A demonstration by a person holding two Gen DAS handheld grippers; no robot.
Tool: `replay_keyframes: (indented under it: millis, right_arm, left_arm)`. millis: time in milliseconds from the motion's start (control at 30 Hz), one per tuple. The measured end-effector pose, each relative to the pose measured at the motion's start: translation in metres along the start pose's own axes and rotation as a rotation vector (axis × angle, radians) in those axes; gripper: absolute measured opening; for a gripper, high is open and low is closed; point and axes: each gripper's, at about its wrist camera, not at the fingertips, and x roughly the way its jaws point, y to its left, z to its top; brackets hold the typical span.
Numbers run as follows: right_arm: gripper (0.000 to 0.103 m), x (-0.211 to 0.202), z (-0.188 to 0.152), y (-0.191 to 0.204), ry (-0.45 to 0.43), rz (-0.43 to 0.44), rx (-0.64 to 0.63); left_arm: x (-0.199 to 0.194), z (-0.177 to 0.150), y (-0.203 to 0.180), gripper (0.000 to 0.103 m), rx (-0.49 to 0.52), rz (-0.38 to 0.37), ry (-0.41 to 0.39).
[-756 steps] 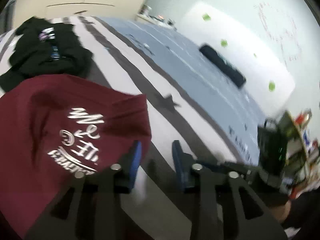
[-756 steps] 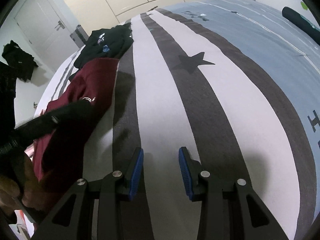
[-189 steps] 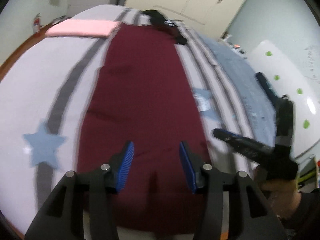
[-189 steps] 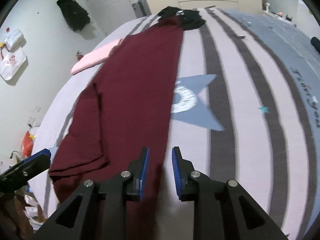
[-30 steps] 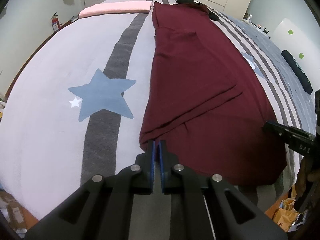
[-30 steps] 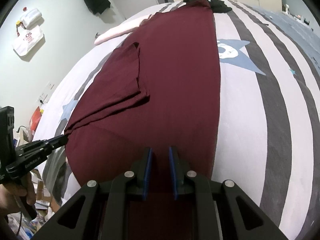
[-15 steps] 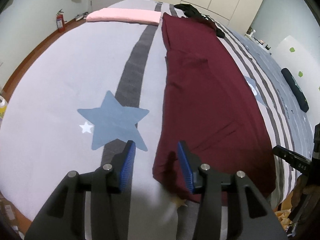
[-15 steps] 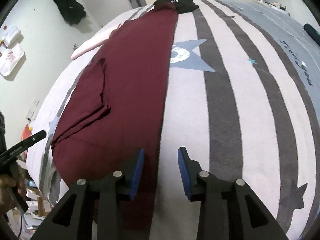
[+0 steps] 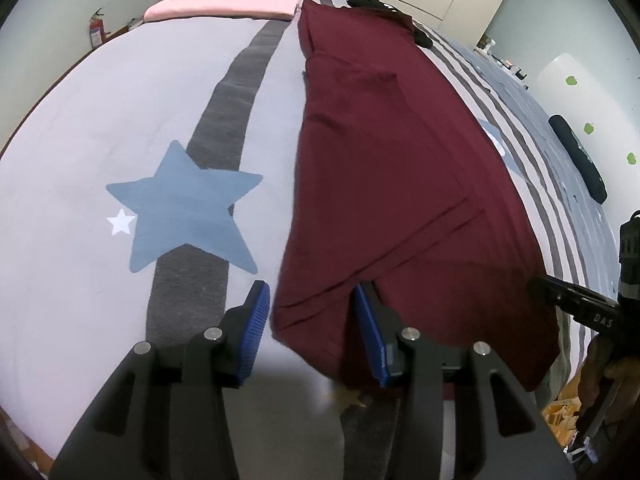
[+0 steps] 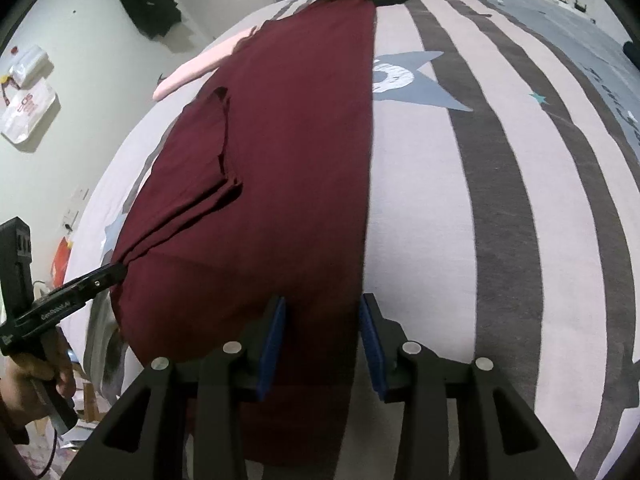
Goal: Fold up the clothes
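With the left gripper parted and the right gripper opening astride the maroon garment's near corners, both holding nothing, pinch every layer evenly before folding it up the bed.

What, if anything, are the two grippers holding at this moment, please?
Nothing: the left gripper and right gripper stand open astride the maroon garment's near corners, right still opening.

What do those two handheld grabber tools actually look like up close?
Each gripper is matte black plastic with two angular fingers, silver round bolts on top and ribbed blue pads on the inner faces: left gripper, right gripper. Seen from the side, the black body has a handle below and small white lettering along it.
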Motion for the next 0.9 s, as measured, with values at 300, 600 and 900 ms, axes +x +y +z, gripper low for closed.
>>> replay_keyframes:
  millis: [300, 600, 900]
  right_arm:
    - [0.036, 0.008, 0.004, 0.006, -0.003, -0.011, -0.009]
    - [0.008, 0.005, 0.009, 0.008, 0.015, -0.011, -0.035]
    - [0.004, -0.024, 0.005, 0.013, -0.002, 0.002, -0.07]
  left_arm:
    - [0.004, -0.003, -0.007, 0.04, 0.034, 0.021, -0.012]
    - [0.001, -0.001, -0.015, 0.009, 0.062, 0.023, 0.014]
    - [-0.045, -0.01, -0.021, 0.007, 0.051, 0.007, -0.008]
